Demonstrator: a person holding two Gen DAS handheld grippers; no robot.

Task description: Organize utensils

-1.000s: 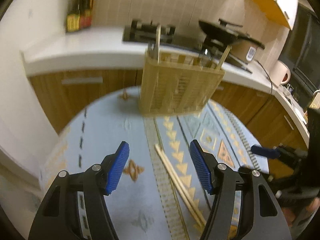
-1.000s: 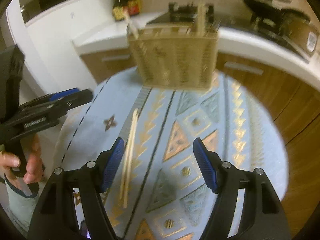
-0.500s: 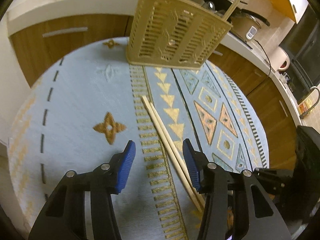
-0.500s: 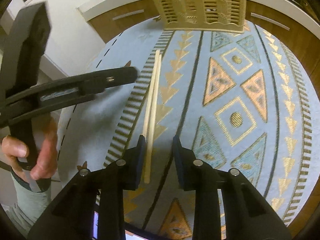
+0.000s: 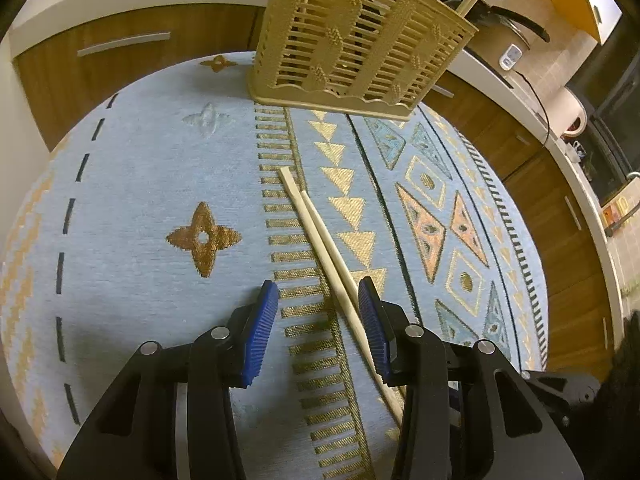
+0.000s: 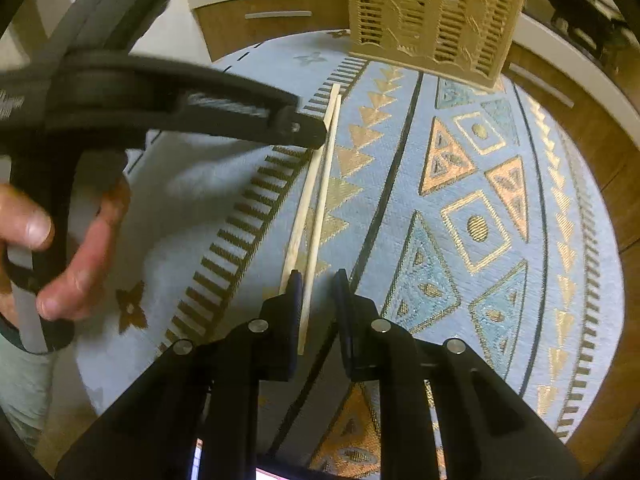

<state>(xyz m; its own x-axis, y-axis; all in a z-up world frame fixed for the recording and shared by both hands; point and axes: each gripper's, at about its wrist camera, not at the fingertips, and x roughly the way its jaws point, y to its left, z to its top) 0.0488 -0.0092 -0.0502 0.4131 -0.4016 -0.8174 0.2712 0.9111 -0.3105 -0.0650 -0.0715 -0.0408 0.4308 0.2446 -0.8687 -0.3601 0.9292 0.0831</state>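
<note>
Two pale wooden chopsticks lie side by side on the patterned cloth; they also show in the right wrist view. My left gripper is open, low over the cloth, with the chopsticks running between its blue pads. My right gripper is open but narrow, its jaws around the near end of one chopstick, the other just outside the left jaw. The beige slotted utensil holder stands at the far side and shows in the right wrist view too, with utensil handles sticking out.
A round table with a blue cloth with gold and orange patterns carries everything. Wooden cabinets and a white counter lie beyond. A pan and a kettle stand at the right. The left gripper's body crosses the right wrist view.
Both grippers have come down toward the chopsticks. Both have narrowed their jaws, the right one far more. The left gripper now straddles the chopsticks.
</note>
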